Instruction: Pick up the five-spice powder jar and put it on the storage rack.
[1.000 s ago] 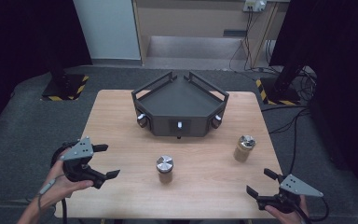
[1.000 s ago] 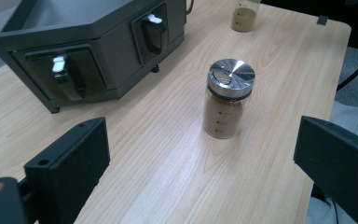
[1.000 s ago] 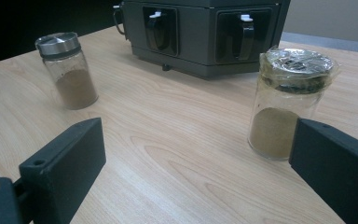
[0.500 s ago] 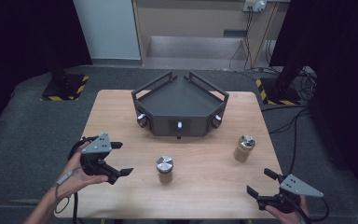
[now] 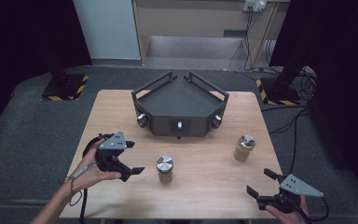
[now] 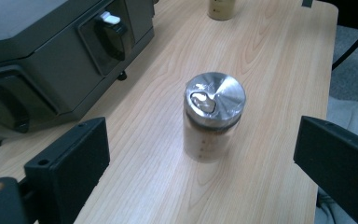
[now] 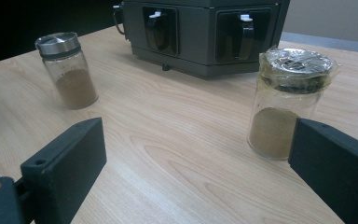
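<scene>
Left hand-held gripper (image 5: 131, 157) has neared the middle jar (image 5: 164, 168), jaws spread.

No text, brand or number can be read anywhere. Faint marks on the jar (image 6: 213, 122) between the left gripper's (image 6: 205, 154) jaws are too blurred to read.

Open tongs (image 7: 200, 163); two spice jars (image 7: 67, 70), black device (image 7: 200, 32).

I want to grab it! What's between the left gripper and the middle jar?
Just bare table, seen from the high view: left gripper, then jar.
</scene>
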The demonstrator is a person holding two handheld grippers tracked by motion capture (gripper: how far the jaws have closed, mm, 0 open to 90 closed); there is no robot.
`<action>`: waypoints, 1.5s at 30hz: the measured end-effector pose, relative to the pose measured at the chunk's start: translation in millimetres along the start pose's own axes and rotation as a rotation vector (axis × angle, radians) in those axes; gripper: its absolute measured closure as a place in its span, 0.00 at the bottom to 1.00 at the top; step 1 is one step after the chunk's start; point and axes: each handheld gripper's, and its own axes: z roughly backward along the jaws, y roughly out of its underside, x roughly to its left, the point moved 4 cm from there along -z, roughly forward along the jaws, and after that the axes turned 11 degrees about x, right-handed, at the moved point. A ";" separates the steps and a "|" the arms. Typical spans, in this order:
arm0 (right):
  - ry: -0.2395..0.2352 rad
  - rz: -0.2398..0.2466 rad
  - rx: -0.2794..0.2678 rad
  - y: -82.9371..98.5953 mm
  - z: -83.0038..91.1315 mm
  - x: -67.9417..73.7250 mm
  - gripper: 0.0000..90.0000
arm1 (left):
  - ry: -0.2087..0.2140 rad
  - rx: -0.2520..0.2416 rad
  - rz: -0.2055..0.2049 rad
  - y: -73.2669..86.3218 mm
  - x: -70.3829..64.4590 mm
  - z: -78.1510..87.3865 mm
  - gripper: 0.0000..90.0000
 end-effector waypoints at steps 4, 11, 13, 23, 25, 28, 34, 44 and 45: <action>0.001 0.000 -0.001 0.0 0.3 0.2 0.05 | 0.024 0.015 -0.006 -5.6 1.1 -14.5 0.03; 0.001 0.001 -0.001 0.1 0.5 0.1 0.05 | 0.042 0.027 -0.012 -10.0 2.8 -33.9 0.04; 0.001 0.001 -0.002 0.2 0.5 -0.1 0.05 | 0.044 0.028 -0.012 -11.4 3.5 -38.4 0.04; 0.003 0.001 -0.002 0.2 0.5 0.1 0.05 | 0.060 0.033 -0.015 -17.5 3.0 -64.1 0.06; 0.003 0.002 -0.002 0.2 0.6 0.2 0.05 | 0.061 0.038 -0.018 -18.2 2.5 -68.6 0.07; 0.003 0.002 -0.002 0.2 0.6 0.2 0.05 | 0.060 0.049 -0.026 -19.3 2.3 -74.9 0.07; 0.003 0.001 -0.002 0.2 0.6 0.2 0.06 | 0.068 0.044 -0.019 -17.9 4.6 -85.9 0.10; 0.003 0.003 -0.001 0.1 0.6 0.3 0.06 | 0.079 0.036 -0.035 -15.5 4.4 -101.0 0.16; 0.003 0.003 -0.001 0.1 0.6 0.3 0.06 | 0.077 0.033 -0.045 -15.2 4.0 -101.7 0.16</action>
